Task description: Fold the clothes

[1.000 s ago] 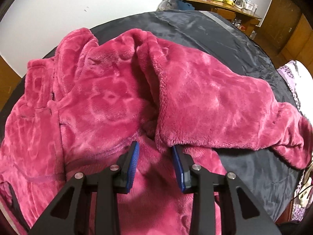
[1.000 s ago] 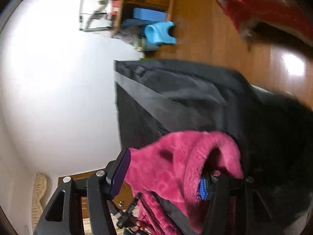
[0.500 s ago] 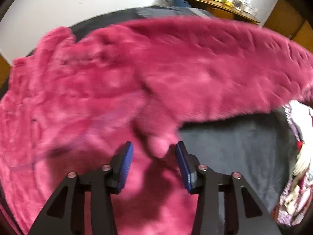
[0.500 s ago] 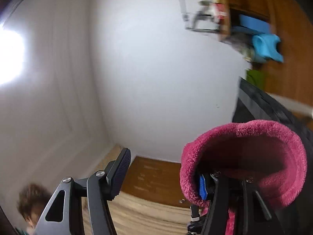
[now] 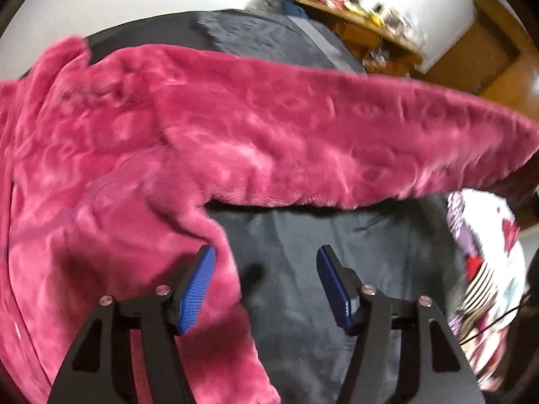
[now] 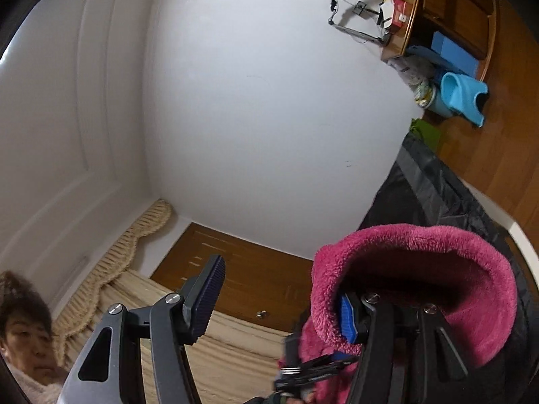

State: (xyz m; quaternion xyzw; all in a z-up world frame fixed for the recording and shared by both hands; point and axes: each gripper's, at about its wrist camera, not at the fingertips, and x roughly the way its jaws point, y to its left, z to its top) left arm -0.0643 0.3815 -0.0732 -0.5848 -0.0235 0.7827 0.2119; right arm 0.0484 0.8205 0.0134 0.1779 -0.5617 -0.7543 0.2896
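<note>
Fleece garment [image 5: 235, 141] beside open left hand-held gripper [image 5: 266, 289] — cuff [image 6: 414, 269] draping right hand-held gripper [image 6: 283, 303]

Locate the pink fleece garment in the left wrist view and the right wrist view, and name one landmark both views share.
Left wrist view: the pink fleece garment fills the left and centre, one sleeve stretched to the right edge above the dark sheet.
Right wrist view: only its cuff shows, lower right, looped over one finger of the right hand-held gripper.
Shared landmark: the dark sheet with a grey stripe.
</note>
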